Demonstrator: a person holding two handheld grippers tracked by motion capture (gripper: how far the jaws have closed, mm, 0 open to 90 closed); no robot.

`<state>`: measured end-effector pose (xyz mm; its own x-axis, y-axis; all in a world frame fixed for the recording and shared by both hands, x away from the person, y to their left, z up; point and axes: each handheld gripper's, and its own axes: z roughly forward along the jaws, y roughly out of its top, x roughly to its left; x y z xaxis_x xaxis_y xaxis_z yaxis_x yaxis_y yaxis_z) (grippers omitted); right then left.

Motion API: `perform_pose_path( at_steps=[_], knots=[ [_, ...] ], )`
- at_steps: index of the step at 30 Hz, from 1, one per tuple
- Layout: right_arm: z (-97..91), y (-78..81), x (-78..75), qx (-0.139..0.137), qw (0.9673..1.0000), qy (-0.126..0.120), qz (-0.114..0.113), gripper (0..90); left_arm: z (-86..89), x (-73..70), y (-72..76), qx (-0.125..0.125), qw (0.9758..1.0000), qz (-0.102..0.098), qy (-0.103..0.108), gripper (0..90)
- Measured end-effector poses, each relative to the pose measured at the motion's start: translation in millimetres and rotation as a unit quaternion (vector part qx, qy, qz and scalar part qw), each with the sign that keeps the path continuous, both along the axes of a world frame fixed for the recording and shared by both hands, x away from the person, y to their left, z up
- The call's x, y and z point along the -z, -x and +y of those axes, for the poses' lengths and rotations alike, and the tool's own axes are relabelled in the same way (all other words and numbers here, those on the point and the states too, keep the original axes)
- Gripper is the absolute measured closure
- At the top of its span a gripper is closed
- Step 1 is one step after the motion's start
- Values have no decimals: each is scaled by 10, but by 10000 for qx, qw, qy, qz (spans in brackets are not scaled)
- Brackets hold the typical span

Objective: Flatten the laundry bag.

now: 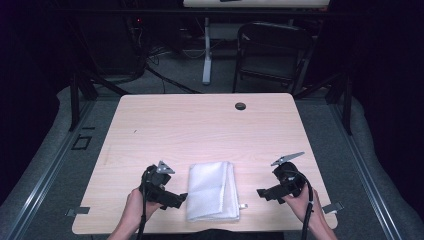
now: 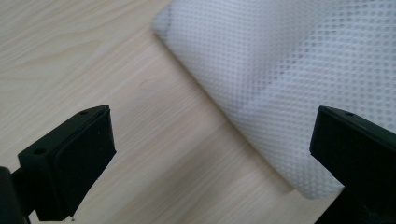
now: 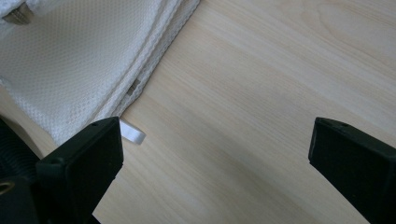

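A folded white mesh cloth (image 1: 212, 191) lies near the table's front edge, between my two grippers. My left gripper (image 1: 181, 198) sits just left of it, open, jaws pointing at the cloth's left edge. In the left gripper view the cloth (image 2: 289, 79) spreads across the upper right, its folded edge running between the wide-apart jaws. My right gripper (image 1: 261, 193) is a short way right of the cloth, open and empty. The right gripper view shows the cloth's layered edges (image 3: 88, 60) at upper left and a small white tag (image 3: 132, 133) sticking out beside the left jaw.
The light wooden table (image 1: 200, 130) has a dark cable hole (image 1: 240, 106) near its far edge. A folding chair (image 1: 272, 50) and a white desk leg (image 1: 206, 50) stand beyond the table. Metal rails run along both sides on the floor.
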<state>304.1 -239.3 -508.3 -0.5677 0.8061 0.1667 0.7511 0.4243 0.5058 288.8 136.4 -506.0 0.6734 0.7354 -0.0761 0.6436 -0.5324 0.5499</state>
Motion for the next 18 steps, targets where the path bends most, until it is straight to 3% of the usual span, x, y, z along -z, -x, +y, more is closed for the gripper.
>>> perform_pose_path(
  at_steps=[11,18],
  knots=[
    [9,-30,3,-2,10000,3,54,36,-291,-5,182,486,9988,-1,-49,1],
    [-26,-46,27,34,9999,-41,134,36,-508,-5,272,915,9958,59,-75,7]
  ],
)
